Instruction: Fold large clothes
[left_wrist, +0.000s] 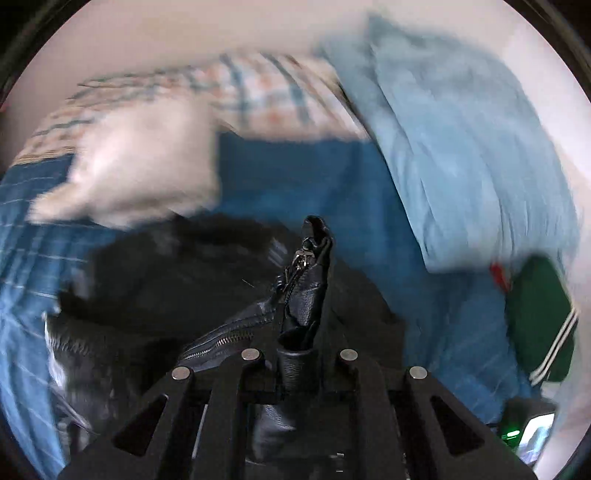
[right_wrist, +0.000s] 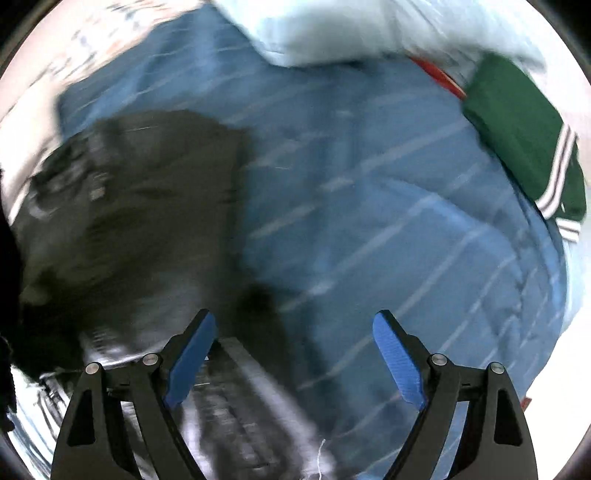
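A black leather jacket (left_wrist: 177, 280) with zippers lies on a blue striped bedcover (left_wrist: 22, 266). My left gripper (left_wrist: 299, 332) is shut on a zippered edge of the jacket, and a fold of leather stands up between the jaws. In the right wrist view the jacket (right_wrist: 140, 221) lies blurred at the left on the bedcover (right_wrist: 388, 221). My right gripper (right_wrist: 295, 354) is open and empty, just above the jacket's near edge; its blue pads (right_wrist: 397, 354) are wide apart.
A light blue pillow (left_wrist: 461, 147) and a plaid pillow (left_wrist: 266, 92) lie at the bed's head, with a white cloth (left_wrist: 140, 166) at left. A folded green garment with white stripes (right_wrist: 524, 136) lies at the right edge. Both views are motion-blurred.
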